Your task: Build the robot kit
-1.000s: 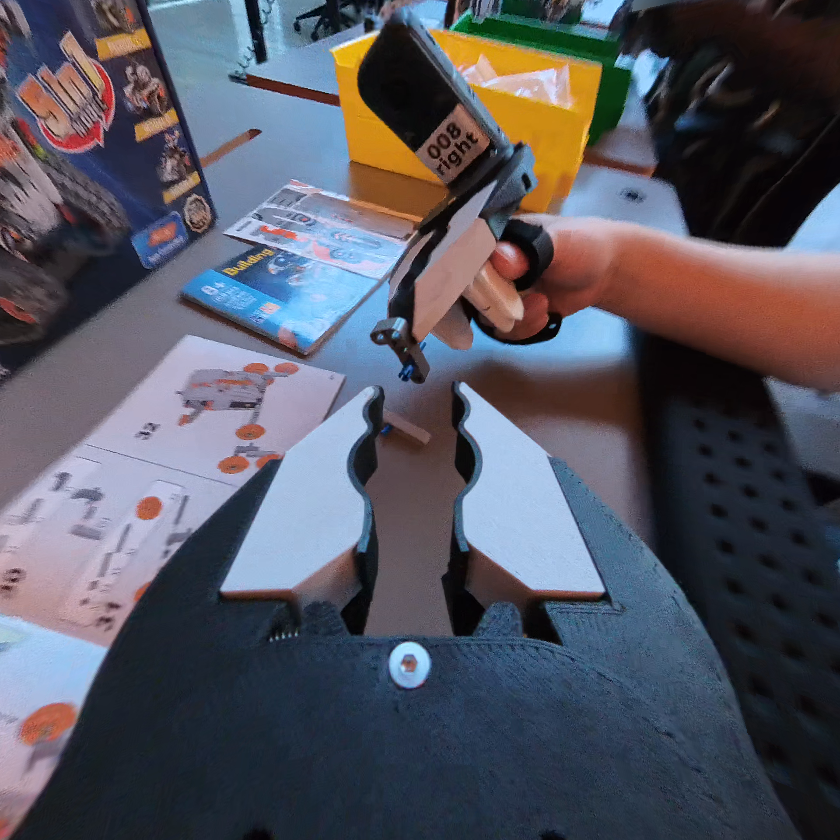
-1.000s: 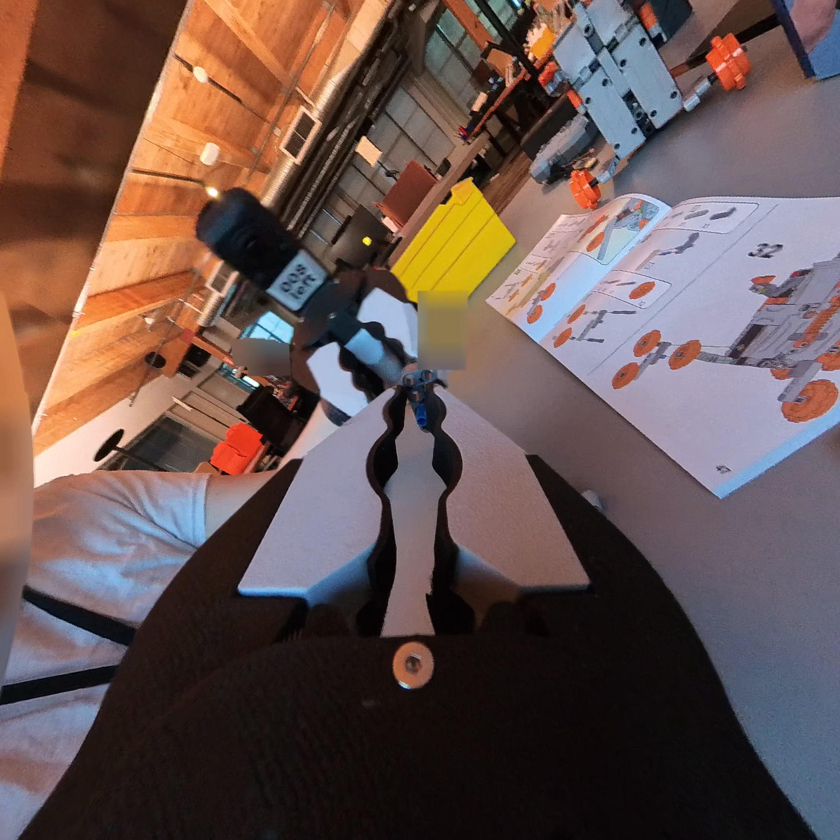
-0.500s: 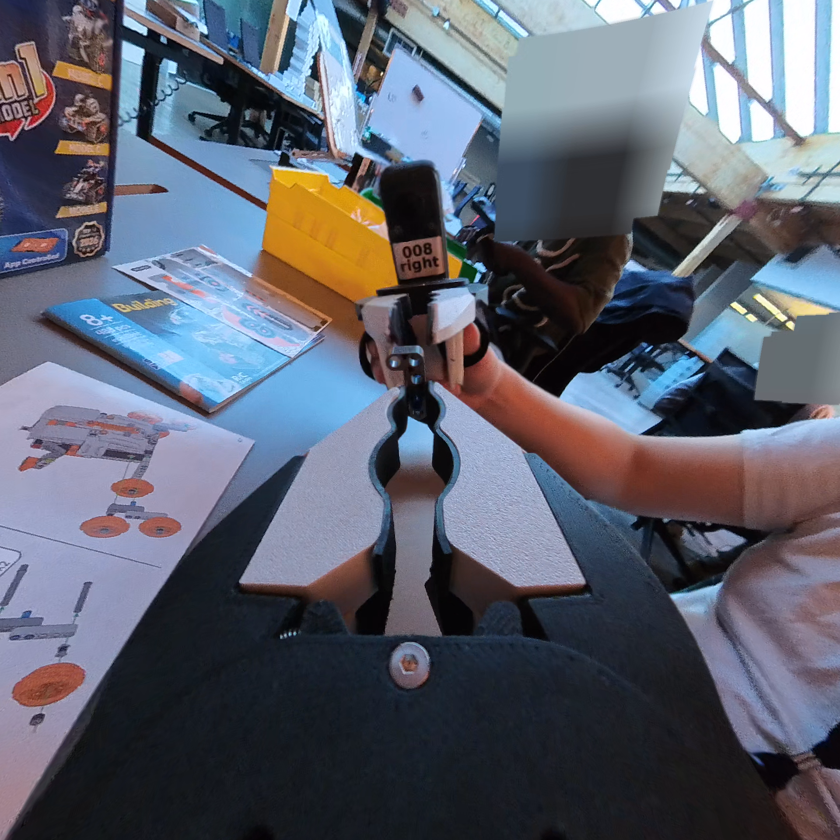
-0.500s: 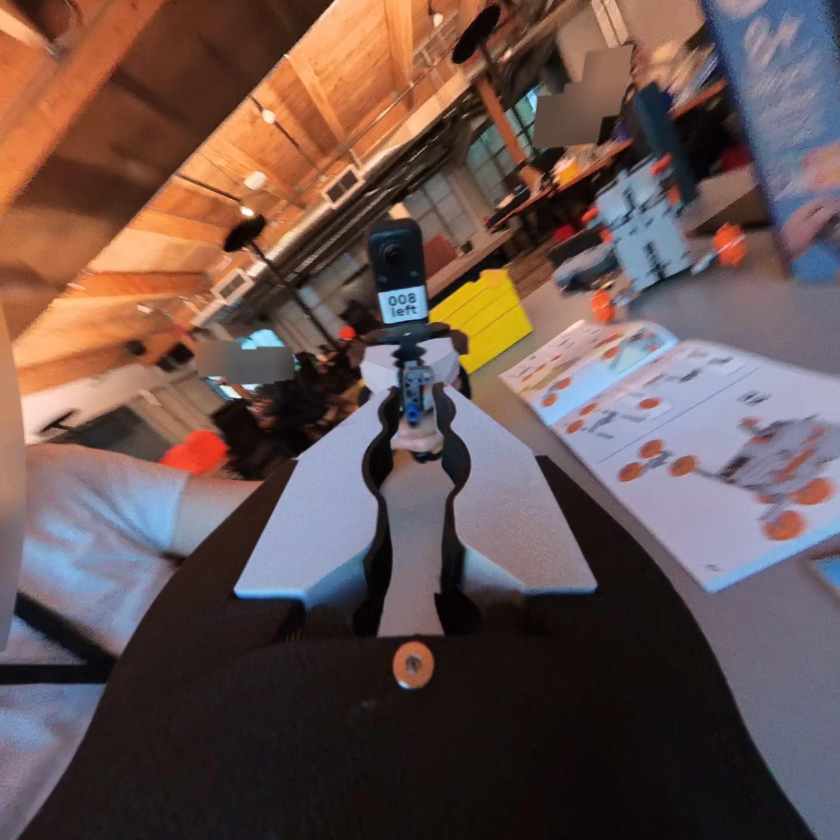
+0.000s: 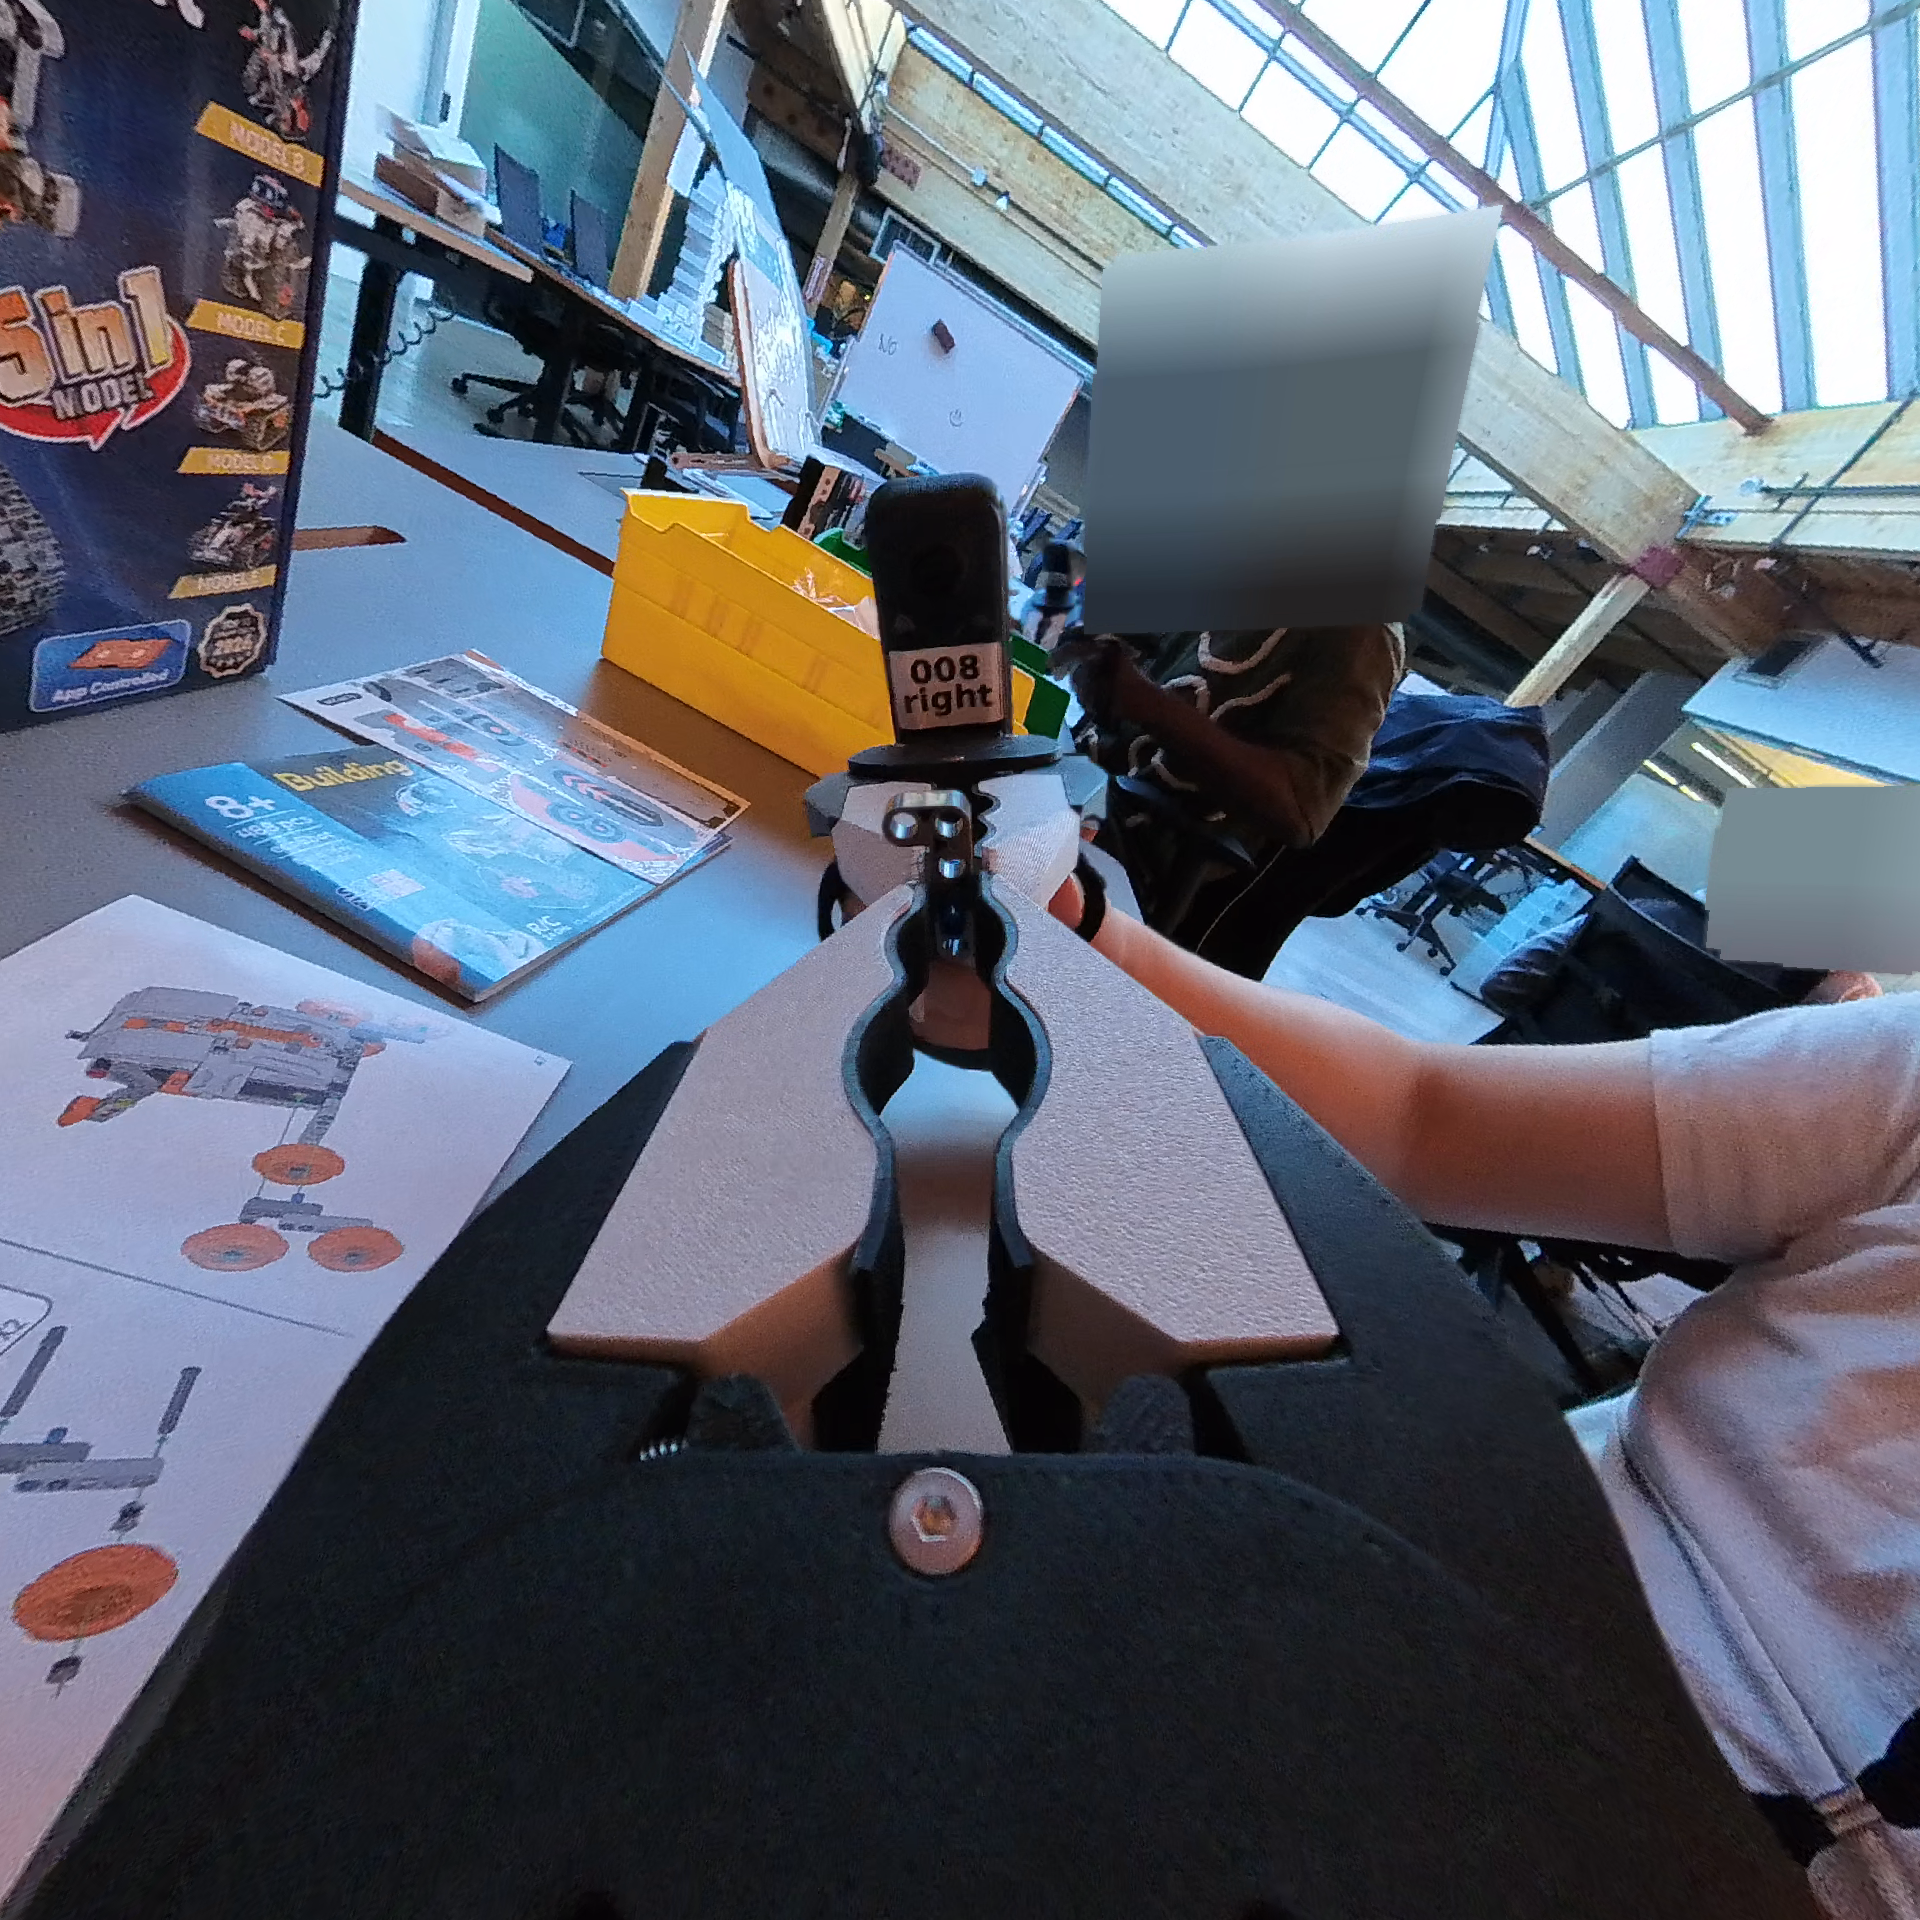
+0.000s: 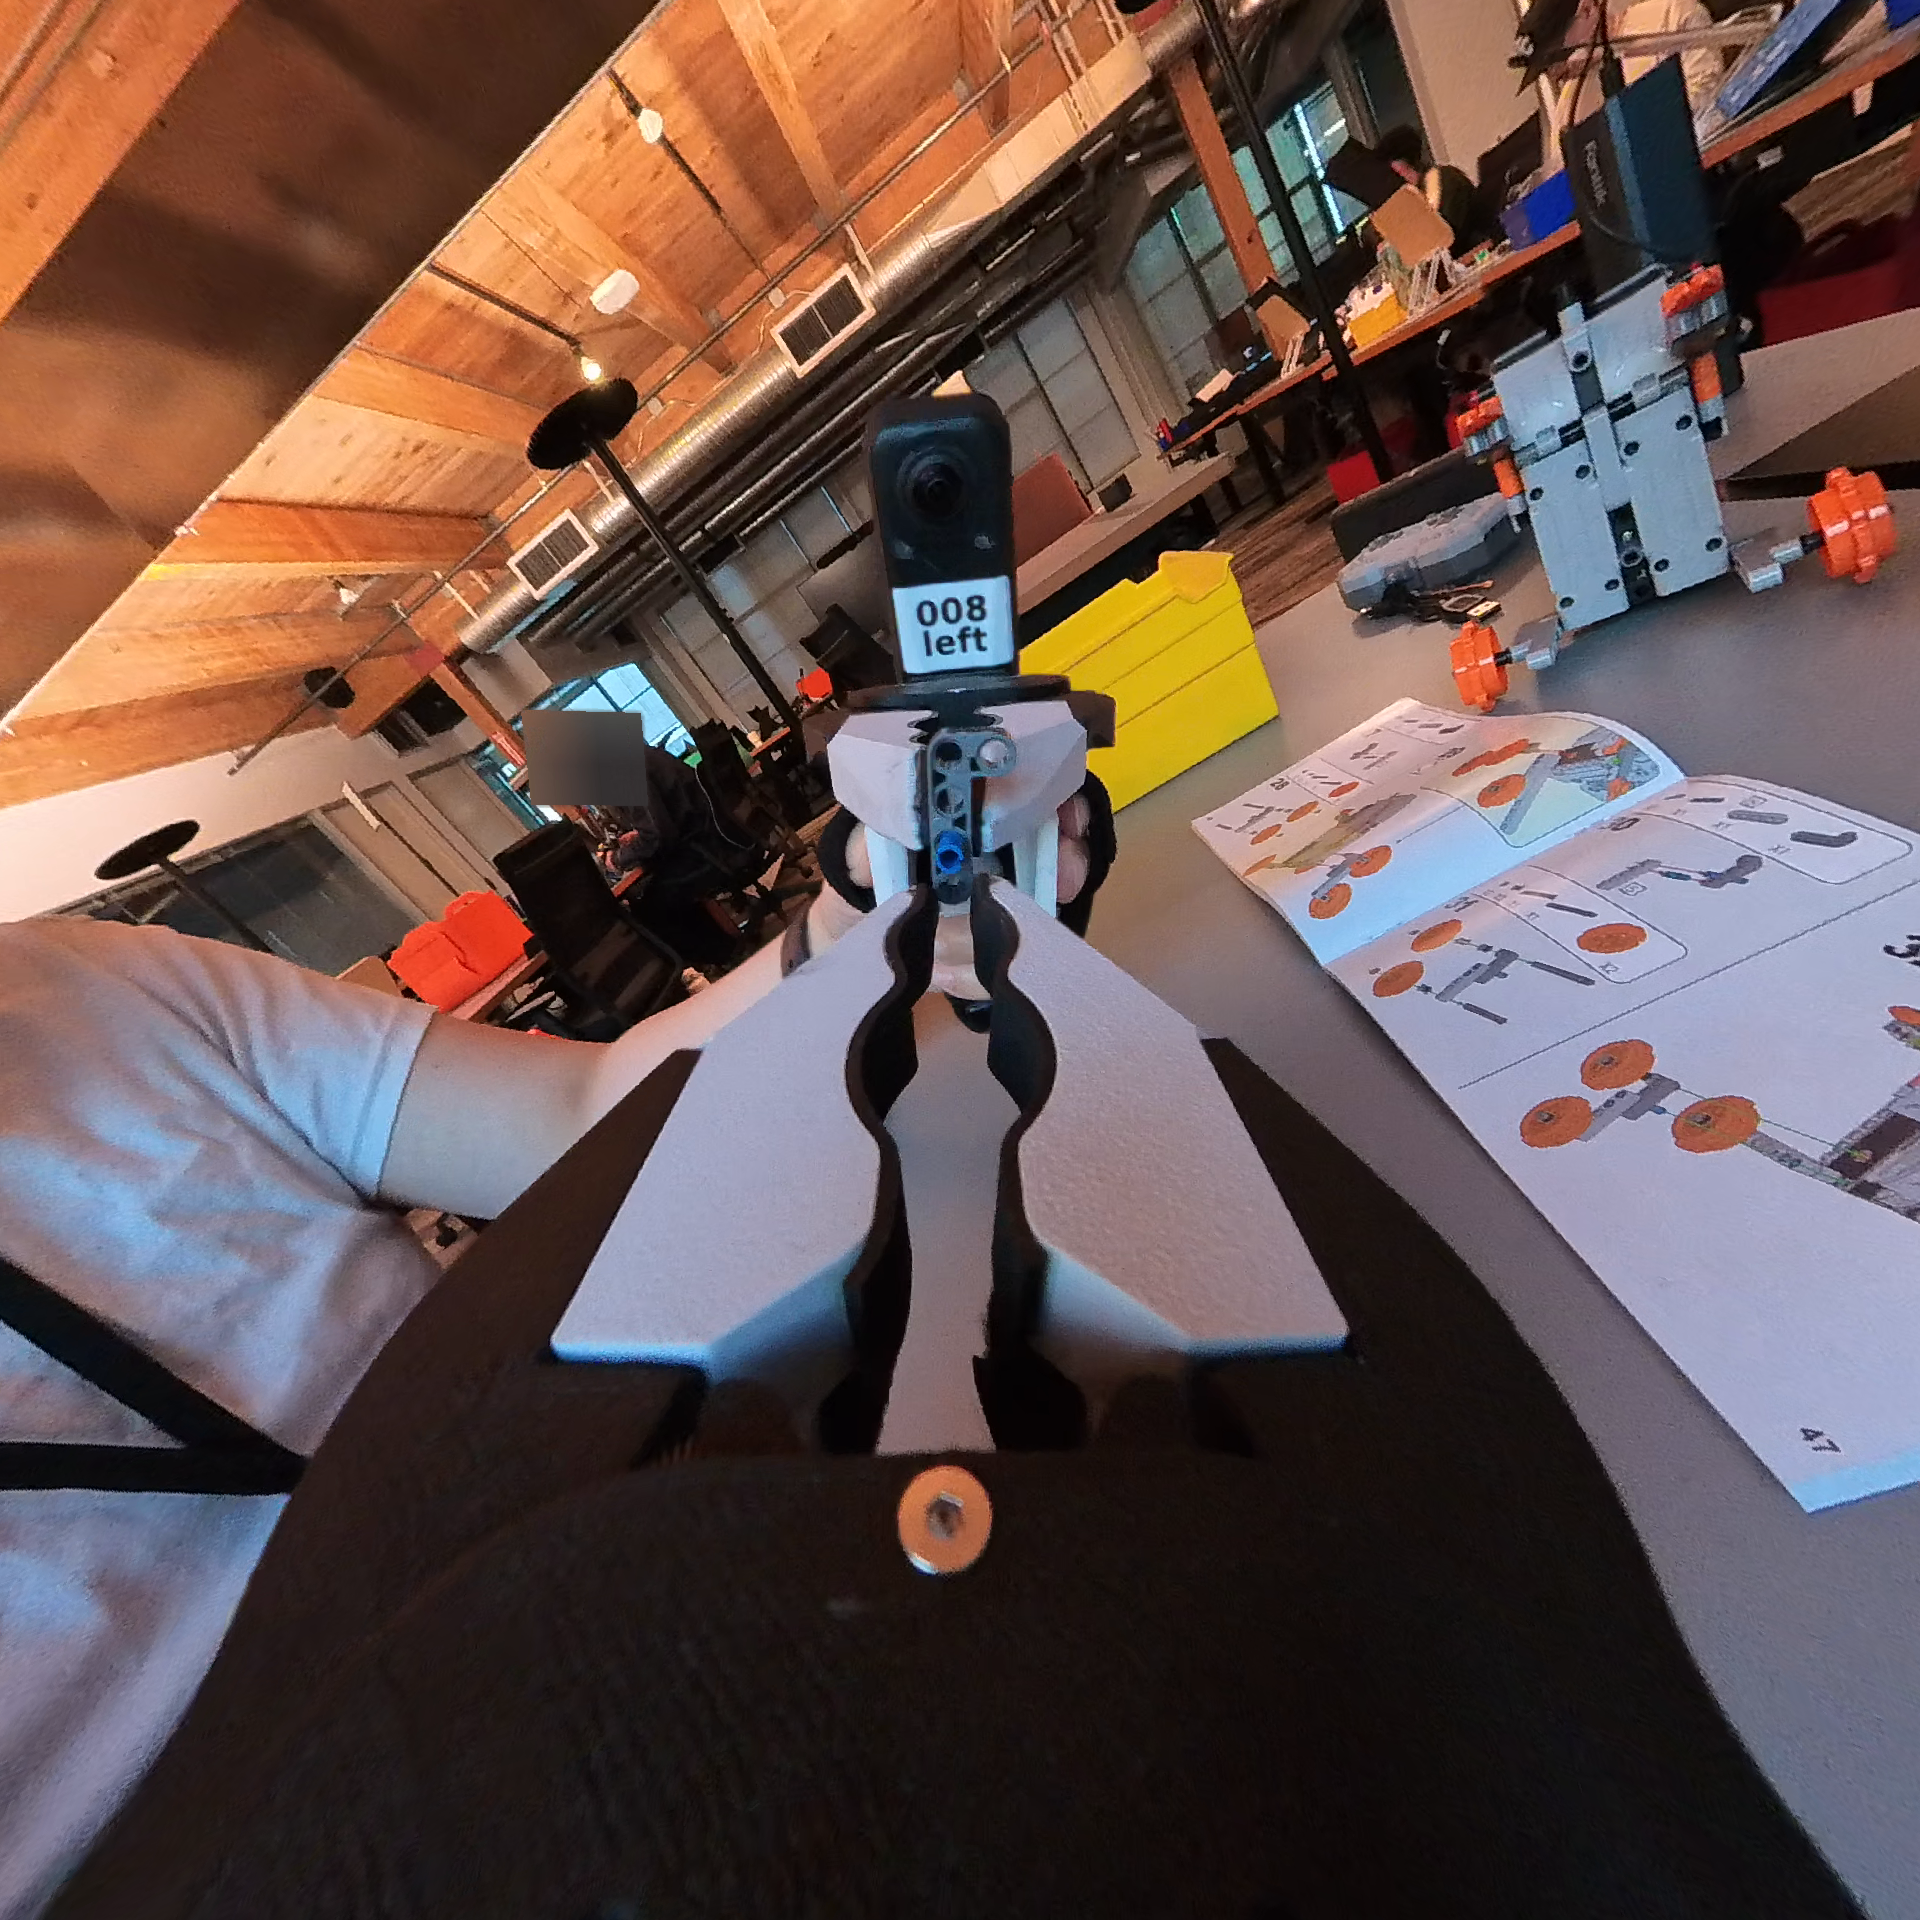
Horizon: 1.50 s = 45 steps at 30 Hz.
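A small grey L-shaped beam with a blue pin is held in the air between my two grippers, which face each other tip to tip. My left gripper is shut on the beam's lower end. My right gripper is shut on the same beam from the opposite side. In the right wrist view the beam stands upright in front of the left gripper's white fingers. A hand and bare forearm hold the right gripper.
On the grey table lie an open instruction booklet, a blue booklet and a leaflet. A yellow bin and a tall blue box stand behind. A grey and orange model and loose orange wheels sit farther off. Only a small space, under 4 cm, lies between the two pairs of fingers.
My left gripper rose from over the table, turned to face the right gripper and closed on the beam. The right gripper levelled out, still holding the beam.
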Available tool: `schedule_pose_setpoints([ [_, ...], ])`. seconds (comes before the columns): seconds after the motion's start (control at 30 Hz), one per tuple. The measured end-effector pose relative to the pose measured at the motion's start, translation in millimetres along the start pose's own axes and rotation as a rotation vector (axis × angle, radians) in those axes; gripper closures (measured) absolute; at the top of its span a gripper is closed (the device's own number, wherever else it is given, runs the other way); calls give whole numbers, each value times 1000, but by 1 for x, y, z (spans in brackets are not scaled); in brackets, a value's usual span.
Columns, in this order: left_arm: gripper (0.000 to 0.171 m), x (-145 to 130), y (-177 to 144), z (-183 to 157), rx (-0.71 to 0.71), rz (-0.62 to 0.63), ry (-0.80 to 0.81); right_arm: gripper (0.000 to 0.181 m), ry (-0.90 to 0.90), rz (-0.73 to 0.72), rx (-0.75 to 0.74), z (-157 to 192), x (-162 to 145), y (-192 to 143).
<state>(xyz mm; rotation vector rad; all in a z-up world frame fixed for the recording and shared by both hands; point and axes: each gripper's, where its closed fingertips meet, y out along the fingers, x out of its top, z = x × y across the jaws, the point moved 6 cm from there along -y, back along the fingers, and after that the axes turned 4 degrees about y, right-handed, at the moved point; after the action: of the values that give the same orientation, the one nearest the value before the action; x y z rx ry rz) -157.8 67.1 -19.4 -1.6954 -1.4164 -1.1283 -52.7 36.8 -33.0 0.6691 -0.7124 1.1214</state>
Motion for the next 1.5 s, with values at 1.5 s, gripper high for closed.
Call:
schedule_pose_setpoints([
  [1.5,167,-51,-12,42,93,274,-440,142,-466,669,-559,-54,-67,-25],
])
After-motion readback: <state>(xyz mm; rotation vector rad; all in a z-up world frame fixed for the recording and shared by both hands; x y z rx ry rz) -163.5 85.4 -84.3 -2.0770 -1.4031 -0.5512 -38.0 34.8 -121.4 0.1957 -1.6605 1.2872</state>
